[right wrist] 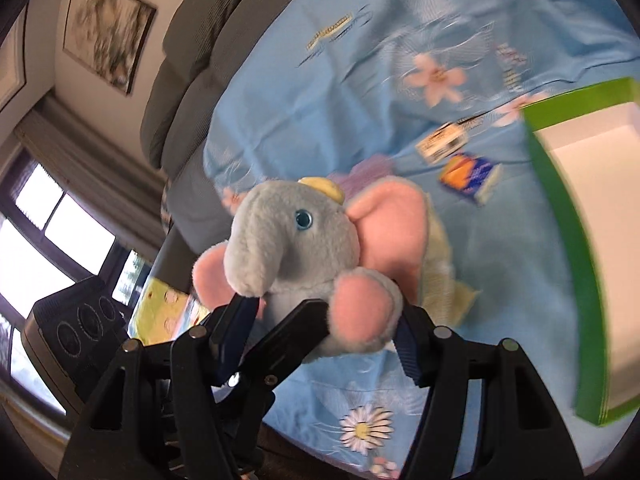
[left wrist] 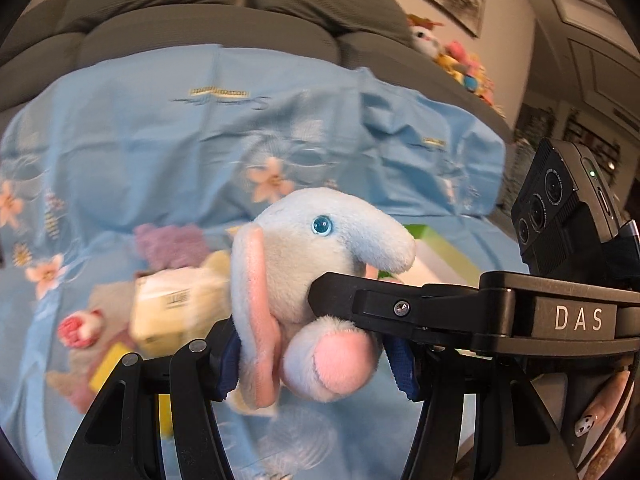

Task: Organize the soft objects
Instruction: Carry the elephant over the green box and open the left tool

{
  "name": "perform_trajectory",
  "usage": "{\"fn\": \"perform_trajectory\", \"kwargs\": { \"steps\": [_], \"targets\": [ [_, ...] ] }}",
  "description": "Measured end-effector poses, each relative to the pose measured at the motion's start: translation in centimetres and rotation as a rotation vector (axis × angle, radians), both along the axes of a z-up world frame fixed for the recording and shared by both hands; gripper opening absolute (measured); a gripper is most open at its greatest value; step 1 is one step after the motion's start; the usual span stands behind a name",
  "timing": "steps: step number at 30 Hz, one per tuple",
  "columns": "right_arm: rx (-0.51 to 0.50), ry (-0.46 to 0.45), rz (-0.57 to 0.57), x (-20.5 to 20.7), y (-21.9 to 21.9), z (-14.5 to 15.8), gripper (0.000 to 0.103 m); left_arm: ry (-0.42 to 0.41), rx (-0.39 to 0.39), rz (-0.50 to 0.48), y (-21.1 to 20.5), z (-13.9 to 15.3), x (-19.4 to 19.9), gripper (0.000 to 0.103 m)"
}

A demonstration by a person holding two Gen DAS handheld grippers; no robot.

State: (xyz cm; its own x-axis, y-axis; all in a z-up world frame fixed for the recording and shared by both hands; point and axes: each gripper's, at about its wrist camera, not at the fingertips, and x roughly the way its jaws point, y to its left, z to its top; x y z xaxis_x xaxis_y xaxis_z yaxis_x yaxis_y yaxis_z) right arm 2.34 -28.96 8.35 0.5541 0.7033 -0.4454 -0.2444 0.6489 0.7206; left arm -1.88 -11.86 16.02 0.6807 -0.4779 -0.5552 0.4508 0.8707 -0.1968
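A light blue plush elephant point(left wrist: 320, 264) with pink ears and feet is held in the air above the blue flowered cloth point(left wrist: 160, 152). My left gripper point(left wrist: 316, 372) is shut on its lower body. My right gripper point(right wrist: 324, 332) is shut on it too; in the left wrist view its black finger point(left wrist: 360, 300) presses the elephant's neck from the right. In the right wrist view the elephant point(right wrist: 296, 240) faces left with a yellow cap. A green-rimmed white box point(right wrist: 572, 216) lies at the right.
On the cloth lie a purple plush point(left wrist: 168, 240), a cream carton point(left wrist: 172, 308), a red-and-white toy point(left wrist: 76, 328) and a small orange-blue packet point(right wrist: 468, 176). A grey sofa back point(left wrist: 200, 12) stands behind. A heap of plush toys point(left wrist: 460, 60) lies at the sofa's right end.
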Motion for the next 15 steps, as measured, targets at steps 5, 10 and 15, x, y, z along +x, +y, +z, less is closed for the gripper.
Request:
{"fn": "perform_trajectory", "kwargs": {
  "steps": [5,10,15],
  "targets": [
    [-0.034,0.005,-0.107,-0.6,-4.3,-0.5,0.063,0.001,0.033,-0.077,-4.8,-0.5,0.7,0.061],
    [-0.040,0.034,-0.210,-1.0,-8.4,-1.6,0.063,0.018,0.046,-0.141,-9.1,-1.2,1.4,0.061],
    [-0.040,0.056,-0.307,-1.5,-12.1,-2.5,0.063,0.029,0.062,-0.208,-13.2,-2.0,1.7,0.061]
  ]
}}
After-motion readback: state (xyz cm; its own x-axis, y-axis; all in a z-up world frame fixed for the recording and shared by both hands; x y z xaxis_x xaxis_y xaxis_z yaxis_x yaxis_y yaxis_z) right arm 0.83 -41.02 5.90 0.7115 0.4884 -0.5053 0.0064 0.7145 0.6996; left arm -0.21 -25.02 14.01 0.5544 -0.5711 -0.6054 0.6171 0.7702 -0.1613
